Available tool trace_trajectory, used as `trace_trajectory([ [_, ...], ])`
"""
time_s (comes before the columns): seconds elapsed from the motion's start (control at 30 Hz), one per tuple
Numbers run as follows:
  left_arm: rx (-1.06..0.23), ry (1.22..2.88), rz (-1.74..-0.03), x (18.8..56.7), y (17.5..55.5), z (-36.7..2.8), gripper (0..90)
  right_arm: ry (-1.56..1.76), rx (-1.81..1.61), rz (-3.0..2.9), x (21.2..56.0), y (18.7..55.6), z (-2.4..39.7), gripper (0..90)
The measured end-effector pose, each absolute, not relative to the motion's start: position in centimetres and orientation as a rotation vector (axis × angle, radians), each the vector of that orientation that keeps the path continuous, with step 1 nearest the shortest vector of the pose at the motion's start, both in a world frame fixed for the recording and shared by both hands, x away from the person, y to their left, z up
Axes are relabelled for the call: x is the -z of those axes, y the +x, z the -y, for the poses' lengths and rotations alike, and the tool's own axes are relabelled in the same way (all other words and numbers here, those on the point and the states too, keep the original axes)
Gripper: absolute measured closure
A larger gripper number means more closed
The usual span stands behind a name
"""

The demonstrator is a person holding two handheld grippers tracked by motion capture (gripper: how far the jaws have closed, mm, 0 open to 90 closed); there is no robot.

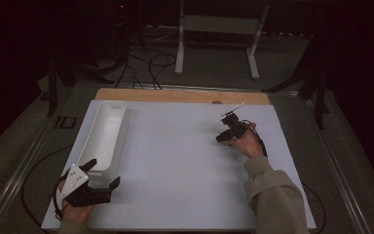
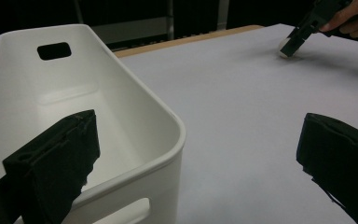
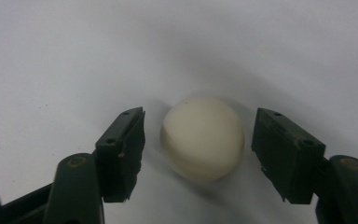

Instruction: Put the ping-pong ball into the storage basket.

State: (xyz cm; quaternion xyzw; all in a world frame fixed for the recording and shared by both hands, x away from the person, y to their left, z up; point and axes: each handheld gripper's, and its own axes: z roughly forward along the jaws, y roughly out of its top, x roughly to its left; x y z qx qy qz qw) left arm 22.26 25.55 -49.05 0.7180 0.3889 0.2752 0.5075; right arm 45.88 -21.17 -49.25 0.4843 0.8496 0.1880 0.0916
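So in the high view we've got the left gripper (image 1: 102,173) sitting in the lower left of the frame, jaws spread wide apart with nothing between them. It's parked right at the near end of a long white plastic bin (image 1: 108,127), which runs up the left side of the white tabletop (image 1: 175,165). One jaw tip looks like it's just over the bin's near rim, the other is out over the bare table.

From the left gripper view we see the same thing closer up: the bin (image 2: 135,112) takes the left half of the frame, looks empty inside, with a handle cutout in its far wall, and one black jaw sits in front of its interior.

Moving right, the right gripper (image 1: 223,137) is right of centre in the high view, held by a hand in a tan sleeve (image 1: 272,190), angled down at the table.

In the right gripper view the jaws are released, one on each side of a small cream-white ball (image 3: 202,138) resting on the table. There's a gap on both sides, so we'd say it's not gripped yet.
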Motion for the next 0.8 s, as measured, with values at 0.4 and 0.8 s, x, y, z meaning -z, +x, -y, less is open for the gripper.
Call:
trace_trajectory([
  [0.4,-0.664,1.730,-0.938,49.05,22.25,-25.55,0.0,1.454,-0.530,-2.525,49.40,45.89,21.14,49.7],
  [0.8,-0.665,1.730,-0.938,49.06,22.25,-25.54,0.0,1.428,-0.533,-2.525,48.94,45.70,21.21,50.2],
])
